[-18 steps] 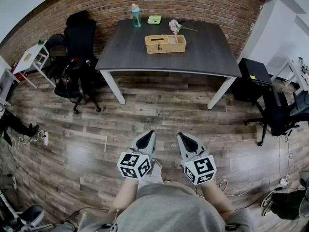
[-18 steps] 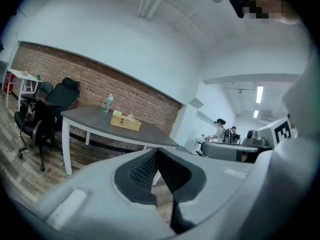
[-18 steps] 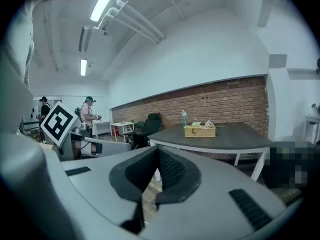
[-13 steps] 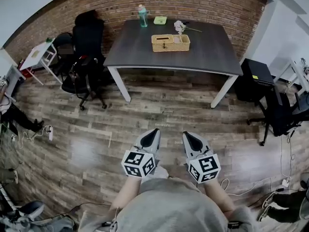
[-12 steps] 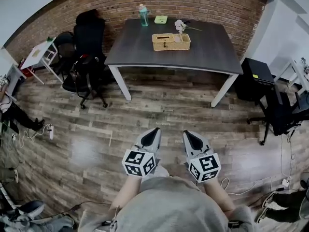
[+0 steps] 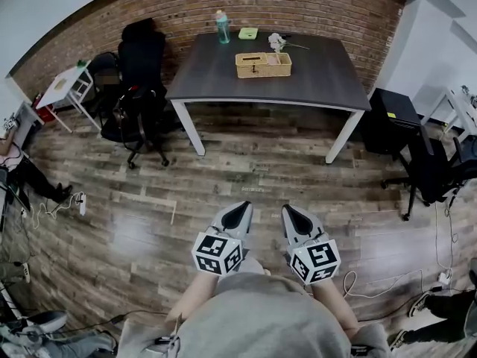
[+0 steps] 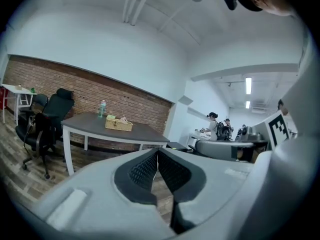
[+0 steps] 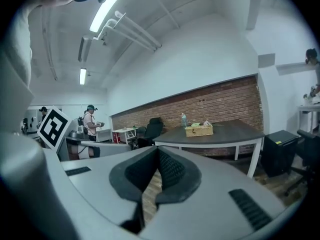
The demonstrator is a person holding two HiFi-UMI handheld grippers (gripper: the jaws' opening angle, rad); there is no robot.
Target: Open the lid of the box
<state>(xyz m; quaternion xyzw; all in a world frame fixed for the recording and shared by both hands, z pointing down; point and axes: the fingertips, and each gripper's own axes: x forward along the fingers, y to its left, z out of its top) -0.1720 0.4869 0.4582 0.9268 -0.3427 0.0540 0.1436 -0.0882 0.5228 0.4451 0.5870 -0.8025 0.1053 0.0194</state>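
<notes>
A yellow wicker box (image 6: 263, 64) with its lid down stands on the dark table (image 6: 313, 84) far ahead by the brick wall. It also shows small in the left gripper view, box (image 7: 118, 124), and in the right gripper view, box (image 8: 199, 130). My left gripper (image 6: 244, 206) and right gripper (image 6: 287, 210) hang side by side close to my body, over the wooden floor, far from the table. Both are shut with nothing between the pads (image 7: 150, 170). Each points nearly level toward the table.
On the table also stand a teal bottle (image 6: 222, 27), a green pad (image 6: 248, 33) and a flower (image 6: 277, 42). Black office chairs (image 6: 138, 80) stand left of the table, another chair (image 6: 436, 174) and a black cabinet (image 6: 391, 121) at right. Cables lie on the floor.
The head view has shifted slightly: table and box sit a little further right and up in the picture. Both grippers stay shut, side by side.
</notes>
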